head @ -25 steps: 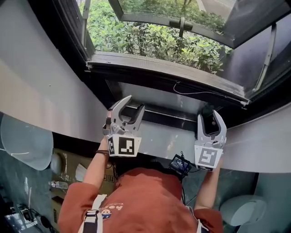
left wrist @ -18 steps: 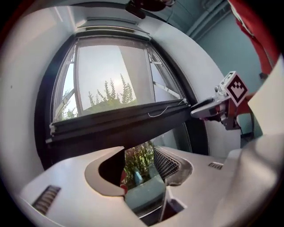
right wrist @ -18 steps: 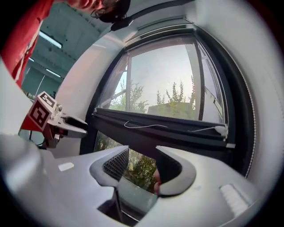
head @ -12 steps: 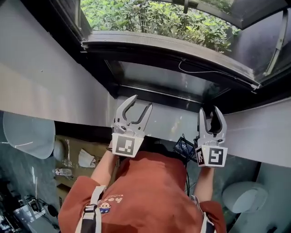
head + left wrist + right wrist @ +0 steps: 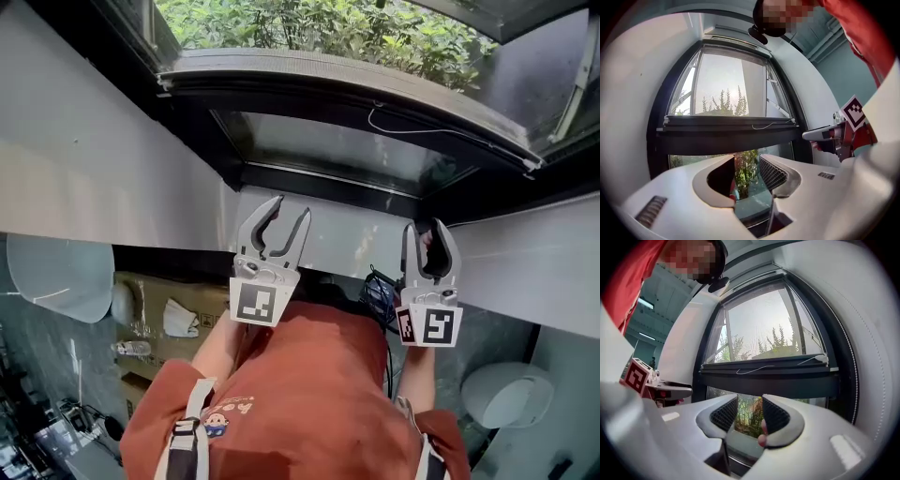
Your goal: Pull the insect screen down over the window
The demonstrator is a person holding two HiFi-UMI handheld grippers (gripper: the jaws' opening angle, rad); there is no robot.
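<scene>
The white left tool (image 5: 289,208) and white right tool (image 5: 425,228) gape wide, jaws just closed slightly, nothing between them. Beyond them, the black insect-screen bar (image 5: 726,136) spans the dark-framed window (image 5: 658,108) halfway down.

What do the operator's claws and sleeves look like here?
Left claw and right claw: pale grey curved two-finger shells, black ribbed pads inside, each with a white cube carrying black square markers. Both have just been closing, nothing between the jaws. Person wears an orange-red short-sleeved shirt.
</scene>
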